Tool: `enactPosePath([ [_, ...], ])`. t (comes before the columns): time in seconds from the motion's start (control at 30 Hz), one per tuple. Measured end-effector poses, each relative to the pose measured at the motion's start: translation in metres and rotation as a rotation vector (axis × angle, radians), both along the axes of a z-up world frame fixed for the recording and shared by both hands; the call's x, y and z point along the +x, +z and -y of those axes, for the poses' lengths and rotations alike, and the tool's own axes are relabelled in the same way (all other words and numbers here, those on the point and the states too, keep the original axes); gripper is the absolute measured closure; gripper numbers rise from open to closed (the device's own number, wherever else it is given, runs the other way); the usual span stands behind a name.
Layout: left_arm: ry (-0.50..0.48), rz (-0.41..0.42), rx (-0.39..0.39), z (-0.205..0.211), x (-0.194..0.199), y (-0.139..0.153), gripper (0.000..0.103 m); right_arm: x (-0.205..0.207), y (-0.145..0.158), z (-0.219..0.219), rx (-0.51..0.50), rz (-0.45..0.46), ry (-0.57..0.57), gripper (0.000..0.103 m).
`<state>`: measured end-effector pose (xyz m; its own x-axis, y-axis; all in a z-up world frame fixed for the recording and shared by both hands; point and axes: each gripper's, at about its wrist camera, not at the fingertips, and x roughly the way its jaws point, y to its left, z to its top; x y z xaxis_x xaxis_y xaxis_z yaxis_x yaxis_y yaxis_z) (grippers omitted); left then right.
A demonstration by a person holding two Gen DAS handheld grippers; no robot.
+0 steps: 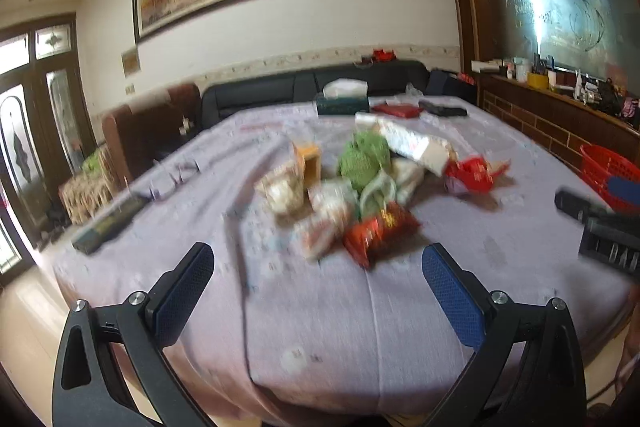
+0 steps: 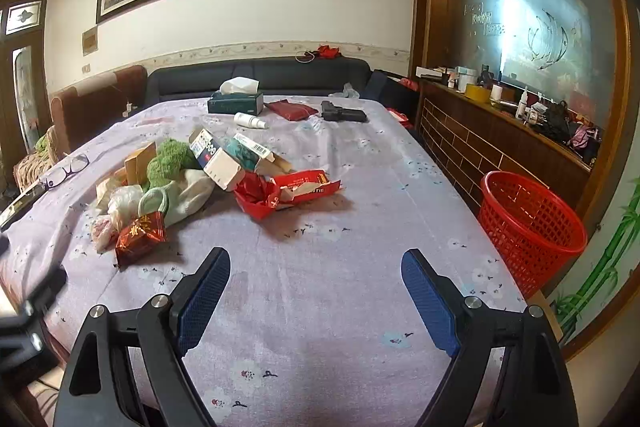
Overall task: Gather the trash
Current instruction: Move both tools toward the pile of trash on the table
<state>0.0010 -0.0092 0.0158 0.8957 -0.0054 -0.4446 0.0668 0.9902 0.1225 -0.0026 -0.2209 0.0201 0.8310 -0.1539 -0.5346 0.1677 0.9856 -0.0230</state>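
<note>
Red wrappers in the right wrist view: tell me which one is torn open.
The flat red wrapper right of the pile is torn open, white lining showing. The dark red packet nearer the gripper is sealed.

A lilac cloth point(image 2: 360, 187) sprinkled with small dark and white flowers covers the counter. On it lie a torn red wrapper point(image 2: 288, 193), a fuzzy green bundle point(image 2: 168, 157), a dark-red foil packet point(image 2: 140, 233) with gold lettering, and a teal tissue box point(image 2: 235, 101). The basket point(image 2: 528, 223) is red mesh.

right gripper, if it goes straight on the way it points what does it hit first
Probably the bare tablecloth: the open right gripper tilts down at empty cloth. The torn red wrapper lies just left of that line, though depth is hard to judge.
</note>
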Motion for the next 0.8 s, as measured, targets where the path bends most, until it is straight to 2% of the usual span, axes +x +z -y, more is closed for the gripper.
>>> enactPosePath([
  [0.1,0.009,0.046,-0.004,-0.002,0.003,0.015,0.0,0.001,-0.001,-0.001,0.001,-0.004,0.009,0.013],
  [0.2,0.008,0.071,0.03,0.001,0.007,0.022,0.0,0.001,-0.001,-0.002,-0.001,-0.003,0.011,0.016],
  [0.33,0.017,0.052,-0.01,-0.003,0.012,0.023,0.0,0.001,0.0,0.0,0.003,-0.002,0.012,0.016],
  [0.47,0.024,0.06,0.015,-0.003,0.013,0.022,0.0,0.001,0.0,-0.001,0.0,-0.003,0.014,0.016],
  [0.8,0.02,0.007,0.013,-0.001,0.02,0.01,0.0,0.001,-0.002,-0.002,0.003,-0.005,0.009,0.017],
])
